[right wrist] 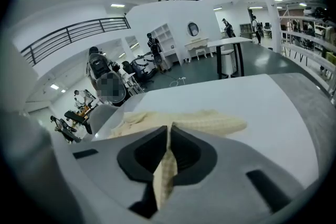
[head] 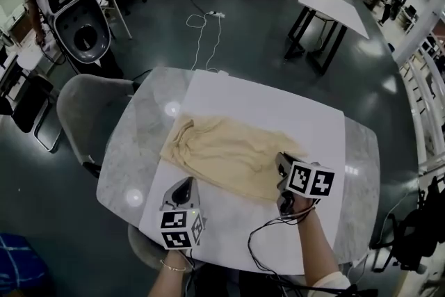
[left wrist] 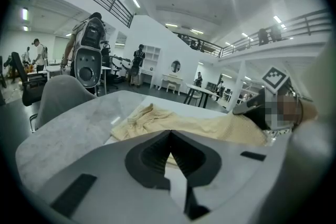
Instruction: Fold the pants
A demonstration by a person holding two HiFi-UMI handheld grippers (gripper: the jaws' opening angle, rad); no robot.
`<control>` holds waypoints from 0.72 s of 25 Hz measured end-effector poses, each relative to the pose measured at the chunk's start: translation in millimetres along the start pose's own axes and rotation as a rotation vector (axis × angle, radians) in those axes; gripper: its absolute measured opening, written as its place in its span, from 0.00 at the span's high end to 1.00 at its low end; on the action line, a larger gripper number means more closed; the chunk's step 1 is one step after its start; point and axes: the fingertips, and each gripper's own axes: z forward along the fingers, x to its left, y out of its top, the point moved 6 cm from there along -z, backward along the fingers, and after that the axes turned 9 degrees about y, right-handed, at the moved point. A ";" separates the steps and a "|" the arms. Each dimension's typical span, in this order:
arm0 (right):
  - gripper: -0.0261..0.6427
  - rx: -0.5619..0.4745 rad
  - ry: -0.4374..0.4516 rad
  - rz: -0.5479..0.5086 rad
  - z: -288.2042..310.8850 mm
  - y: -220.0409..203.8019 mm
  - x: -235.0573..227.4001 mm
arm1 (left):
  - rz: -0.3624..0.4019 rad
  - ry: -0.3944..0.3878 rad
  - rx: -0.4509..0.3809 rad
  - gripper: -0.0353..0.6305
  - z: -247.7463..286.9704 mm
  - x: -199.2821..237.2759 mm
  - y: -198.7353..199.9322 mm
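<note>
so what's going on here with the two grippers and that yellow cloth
A person is folding pale yellow pants spread on a white mat on a marble table. The right gripper is shut on a pinch of cloth at the pants' near right corner. The left gripper is shut and empty, close by the pants' near edge.

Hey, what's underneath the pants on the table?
The pants lie on a white sheet, which covers the middle of the grey table. Whatever is directly beneath the cloth is hidden.
</note>
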 end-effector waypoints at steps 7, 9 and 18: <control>0.94 0.021 0.089 -0.080 58.4 28.0 96.3 | -0.023 0.034 -0.019 0.95 -11.2 59.2 11.2; 0.94 0.032 0.103 -0.107 85.9 29.3 124.6 | -0.025 0.041 -0.025 0.95 -13.2 81.0 12.9; 0.93 0.084 0.228 -0.147 219.5 9.1 225.1 | -0.056 0.085 -0.030 0.95 -22.5 150.0 0.6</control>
